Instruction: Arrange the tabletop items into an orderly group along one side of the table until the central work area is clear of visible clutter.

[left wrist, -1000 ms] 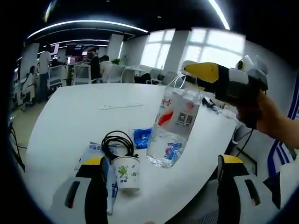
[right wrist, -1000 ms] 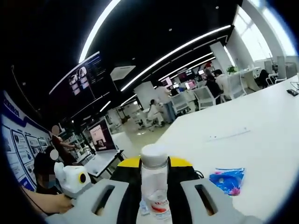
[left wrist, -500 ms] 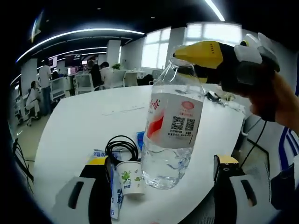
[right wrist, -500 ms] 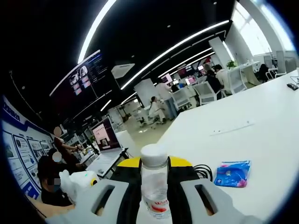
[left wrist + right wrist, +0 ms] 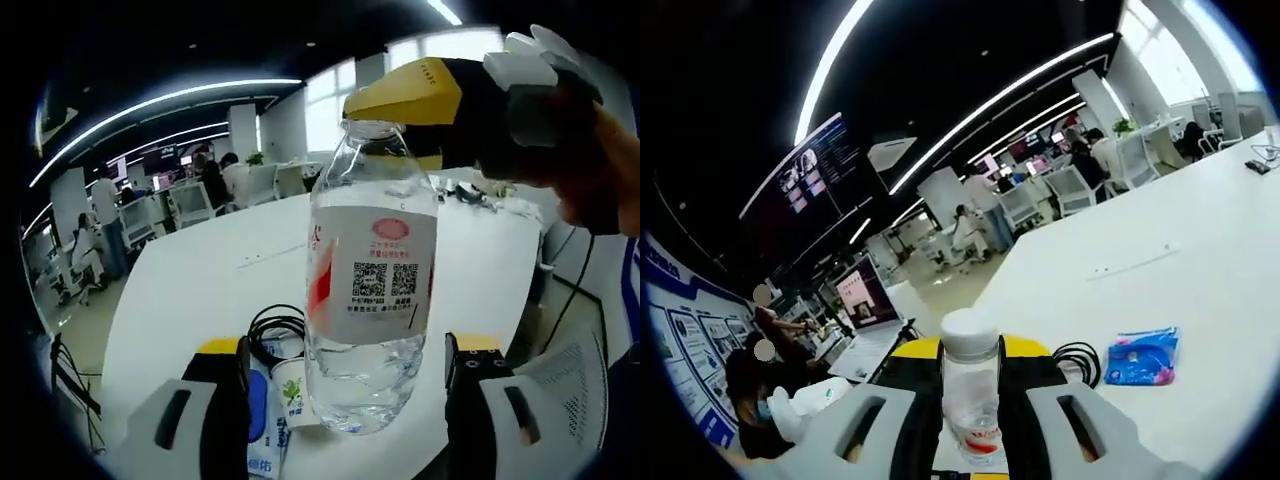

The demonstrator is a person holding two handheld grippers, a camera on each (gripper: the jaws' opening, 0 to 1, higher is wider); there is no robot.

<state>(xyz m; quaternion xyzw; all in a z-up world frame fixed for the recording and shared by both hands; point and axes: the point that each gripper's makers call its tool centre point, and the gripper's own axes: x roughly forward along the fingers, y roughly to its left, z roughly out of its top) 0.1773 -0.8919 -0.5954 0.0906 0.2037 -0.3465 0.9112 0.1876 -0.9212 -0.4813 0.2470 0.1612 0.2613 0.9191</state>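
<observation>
Two grippers are in my hands, and between them sits one water bottle (image 5: 370,290). My right gripper (image 5: 971,395) clamps the bottle by its neck, both jaws pressed against the clear plastic just under the white cap (image 5: 969,326). In the left gripper view that same gripper comes in from the upper right, its yellow tip against the bottle's top and my hand (image 5: 600,170) behind it. The bottle hangs upright above the white table (image 5: 200,290), partly full of water, its white and red label (image 5: 375,270) with two square codes facing the camera.

My left gripper (image 5: 345,400) is spread wide, one jaw on either side of the bottle's base, and holds nothing. I cannot tell whether the jaws are level with the bottle or nearer the camera.

Low on the table, just beside the left jaw, stands a small paper cup (image 5: 292,390) with a green print. A coil of black cable (image 5: 275,328) lies behind it, and a blue and white packet (image 5: 262,430) lies at the cup's left.

From the right gripper view, a blue pouch (image 5: 1143,357) lies flat on the table to the right of the jaws, near the cable. Farther off on the table lies a thin white strip (image 5: 1133,262).
</observation>
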